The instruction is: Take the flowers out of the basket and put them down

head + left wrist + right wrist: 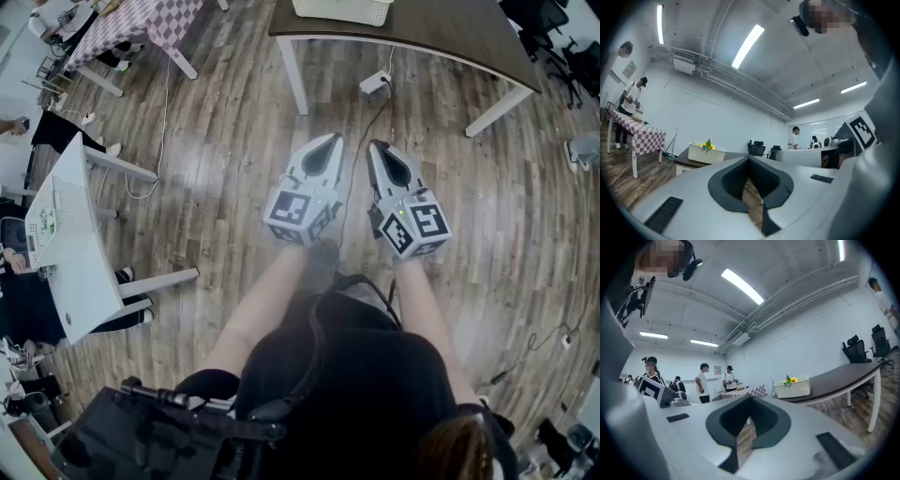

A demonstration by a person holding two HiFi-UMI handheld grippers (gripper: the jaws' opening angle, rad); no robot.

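A white slatted basket (343,10) stands on a dark brown table (441,33) at the far top of the head view. Yellow flowers with green leaves (708,145) poke out of the basket (706,153) in the left gripper view, and the flowers (791,379) also show above the basket (792,389) in the right gripper view. My left gripper (330,141) and right gripper (377,147) are held side by side, level, well short of the table, over the wooden floor. Both are shut with nothing between the jaws.
A white desk (70,246) stands at the left, a checkered-cloth table (141,23) at the top left. A power strip with its cable (375,84) lies on the floor under the dark table. Office chairs (562,47) and several people stand around the room.
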